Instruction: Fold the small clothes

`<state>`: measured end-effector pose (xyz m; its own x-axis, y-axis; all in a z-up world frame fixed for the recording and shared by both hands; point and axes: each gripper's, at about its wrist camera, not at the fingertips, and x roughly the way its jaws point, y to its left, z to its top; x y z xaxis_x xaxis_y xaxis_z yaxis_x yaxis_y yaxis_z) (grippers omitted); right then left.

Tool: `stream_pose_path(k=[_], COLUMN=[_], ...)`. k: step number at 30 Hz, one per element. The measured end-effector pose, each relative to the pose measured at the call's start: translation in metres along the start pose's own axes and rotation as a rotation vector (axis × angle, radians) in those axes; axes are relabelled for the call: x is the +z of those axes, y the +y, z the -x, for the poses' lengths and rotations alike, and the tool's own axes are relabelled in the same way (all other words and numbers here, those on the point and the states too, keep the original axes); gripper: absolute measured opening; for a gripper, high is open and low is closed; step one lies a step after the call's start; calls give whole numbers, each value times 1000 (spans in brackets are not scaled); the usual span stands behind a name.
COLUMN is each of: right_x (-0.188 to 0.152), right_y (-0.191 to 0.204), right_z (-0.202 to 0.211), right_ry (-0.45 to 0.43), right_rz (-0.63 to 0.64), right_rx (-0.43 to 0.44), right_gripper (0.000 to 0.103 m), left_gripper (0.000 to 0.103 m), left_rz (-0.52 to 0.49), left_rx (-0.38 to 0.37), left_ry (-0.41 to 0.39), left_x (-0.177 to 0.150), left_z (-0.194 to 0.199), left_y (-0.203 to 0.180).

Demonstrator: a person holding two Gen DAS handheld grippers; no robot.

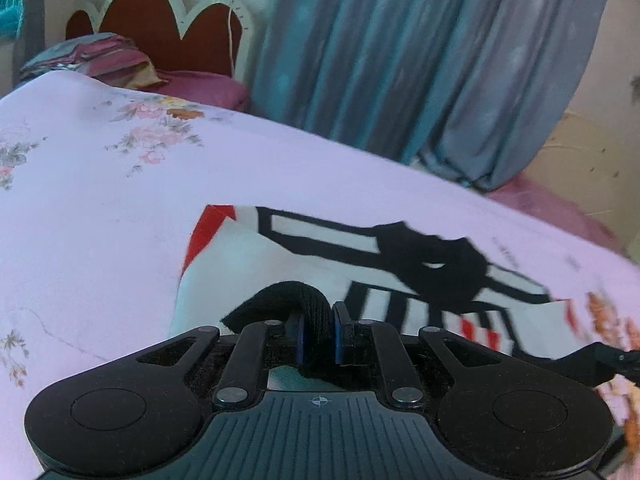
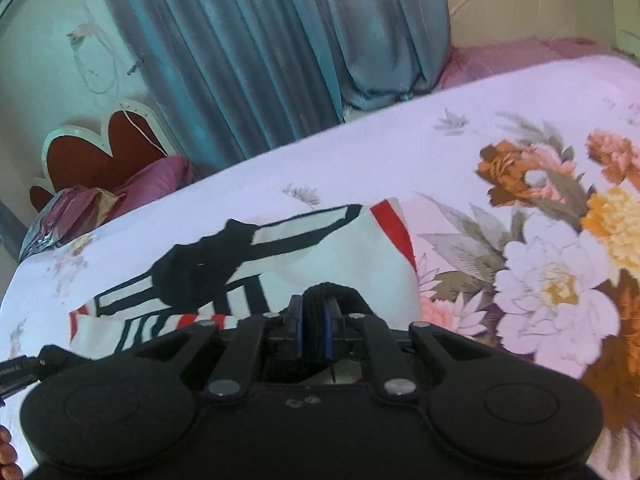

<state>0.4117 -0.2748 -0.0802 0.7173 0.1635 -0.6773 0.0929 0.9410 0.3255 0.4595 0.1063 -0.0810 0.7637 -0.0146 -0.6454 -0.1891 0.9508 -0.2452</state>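
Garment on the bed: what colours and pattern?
The garment is white with bold black bands and red stripes; clearest in the right wrist view.

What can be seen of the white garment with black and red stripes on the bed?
The white garment with black and red stripes is soft fabric, with black outlined bands, a solid black patch near its middle, red stripes at its edges and a black ribbed hem. It lies spread on the pale floral bedsheet, rumpled, its near side lifted. The left gripper and the right gripper are each shut on a fold of that black hem. Nothing else touches it; its underside is hidden.
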Motion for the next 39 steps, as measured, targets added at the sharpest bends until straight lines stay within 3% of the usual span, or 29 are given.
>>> stream_pose_path(k=[3, 4, 5, 7, 10, 14, 22, 28, 30, 31, 32, 35, 39], right_x=[3, 4, 6, 10, 15, 18, 11, 8, 6, 4, 3, 1, 2], right_y=[-2, -3, -5, -10, -16, -21, -15, -6, -4, -3, 0, 5, 6], right_z=[-15, -17, -18, -18, -13, -21, -43, -59, -65, -67, -69, -67, -57], right_ry=[18, 15, 18, 13, -2, 7, 54, 86, 101, 108, 121, 135, 116], right_rz=[3, 10, 11, 11, 42, 80, 143, 230, 251, 264, 284, 304, 311], right_rx=[-6, -6, 5, 23, 45, 50, 53, 32, 22, 17, 23, 30, 46], right_gripper=[20, 27, 34, 40, 41, 47, 46, 46, 44, 33, 15, 9, 5], left_gripper=[21, 35, 58, 94, 97, 97, 94, 68, 49, 38, 31, 16, 13], left_rz=[-29, -34, -39, -52, -66, -104, -169, -205, -219, -218, -219, -220, -230], left_rx=[2, -16, -27, -2, -13, -26, -52, -44, -74, -80, -81, -92, -112], left_ry=[52, 52, 43, -7, -63, -20, 82, 122, 165, 173, 175, 175, 145], left_x=[2, 2, 2, 5, 12, 16, 1, -5, -4, -4, -4, -3, -1], left_z=[-15, -16, -15, -6, 5, -6, -39, -51, -51, -51, -51, -47, -37], left_y=[-1, 1, 4, 8, 18, 22, 8, 5, 7, 7, 8, 9, 9])
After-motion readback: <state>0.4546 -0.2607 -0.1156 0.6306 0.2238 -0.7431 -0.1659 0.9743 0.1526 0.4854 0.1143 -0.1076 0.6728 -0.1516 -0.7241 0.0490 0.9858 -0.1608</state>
